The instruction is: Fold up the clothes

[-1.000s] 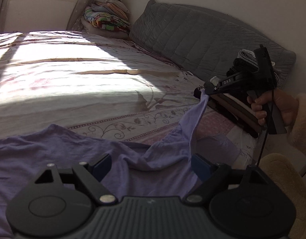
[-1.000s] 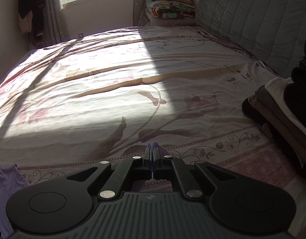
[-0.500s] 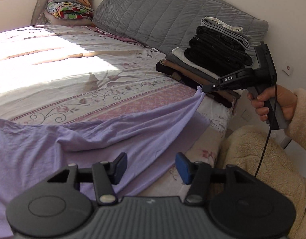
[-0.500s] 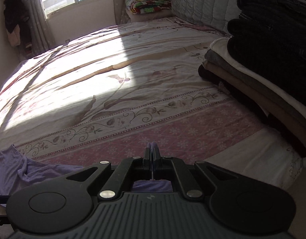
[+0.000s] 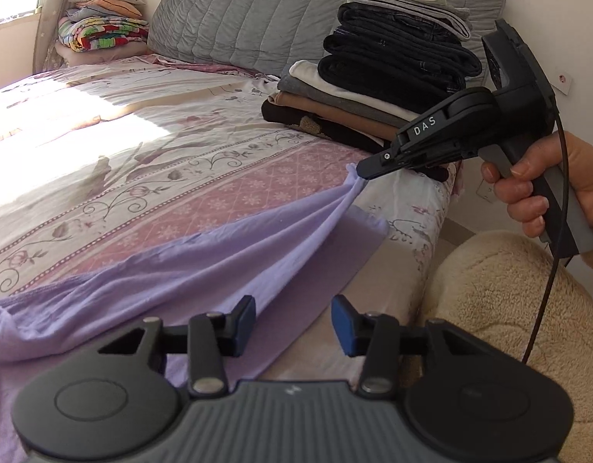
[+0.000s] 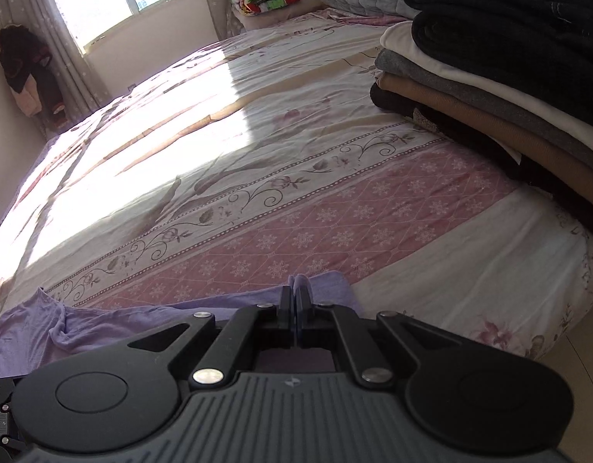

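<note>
Lilac garment [image 5: 204, 266] — thin, soft knit, unfolded and rumpled. It lies along the near edge of the bed [image 5: 150, 162], on the pink-patterned border of the sheet. One corner is drawn up off the bed into a taut, gathered point toward the stack of folded clothes [image 5: 373, 77], with creases fanning back from it. The rest lies loosely in shallow folds — a flat panel hangs partly over the bed's edge.
</note>
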Action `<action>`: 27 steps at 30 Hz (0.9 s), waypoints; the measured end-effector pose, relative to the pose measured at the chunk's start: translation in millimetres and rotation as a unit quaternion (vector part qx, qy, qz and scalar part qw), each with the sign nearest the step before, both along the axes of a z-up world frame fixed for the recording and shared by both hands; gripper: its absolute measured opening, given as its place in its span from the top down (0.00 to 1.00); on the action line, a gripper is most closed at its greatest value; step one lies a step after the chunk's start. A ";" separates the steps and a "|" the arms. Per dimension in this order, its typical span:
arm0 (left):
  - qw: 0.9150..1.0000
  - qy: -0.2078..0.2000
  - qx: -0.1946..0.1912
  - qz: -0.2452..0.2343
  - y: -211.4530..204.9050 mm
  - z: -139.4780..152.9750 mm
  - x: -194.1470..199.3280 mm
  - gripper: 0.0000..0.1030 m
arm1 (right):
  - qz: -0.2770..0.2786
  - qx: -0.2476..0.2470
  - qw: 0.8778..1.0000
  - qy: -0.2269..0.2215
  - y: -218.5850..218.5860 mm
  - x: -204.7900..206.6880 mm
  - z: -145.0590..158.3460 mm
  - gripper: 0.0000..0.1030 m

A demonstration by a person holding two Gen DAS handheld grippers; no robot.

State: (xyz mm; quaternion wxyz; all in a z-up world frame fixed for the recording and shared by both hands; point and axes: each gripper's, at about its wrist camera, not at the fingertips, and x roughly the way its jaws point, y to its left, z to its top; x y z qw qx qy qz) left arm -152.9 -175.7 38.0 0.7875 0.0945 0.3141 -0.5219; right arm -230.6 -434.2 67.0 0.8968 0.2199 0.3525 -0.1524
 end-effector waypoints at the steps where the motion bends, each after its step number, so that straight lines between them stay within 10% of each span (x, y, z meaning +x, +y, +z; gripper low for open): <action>1: 1.000 -0.010 0.005 0.003 -5.8 0.6 -1.4 0.61 | 0.001 0.004 1.000 -0.001 -1.7 -0.6 -0.6 0.99; 6: 0.998 -0.061 0.032 0.016 -34.5 4.0 -8.2 0.70 | 0.008 0.027 1.000 -0.013 -11.9 -4.3 -3.0 0.99; 9: 0.996 -0.078 0.046 0.016 -49.8 5.1 -10.9 0.99 | 0.013 0.037 0.999 -0.022 -16.5 -6.7 -1.9 0.99; 21: 0.994 -0.028 0.097 -0.039 -61.8 -3.0 -18.4 1.00 | 0.076 0.043 0.994 0.073 -28.7 -10.7 -30.0 0.98; 27: 0.995 -0.001 0.094 -0.024 -61.0 -8.5 -12.9 0.99 | 0.095 0.037 0.994 0.043 -41.2 -7.1 -23.5 0.93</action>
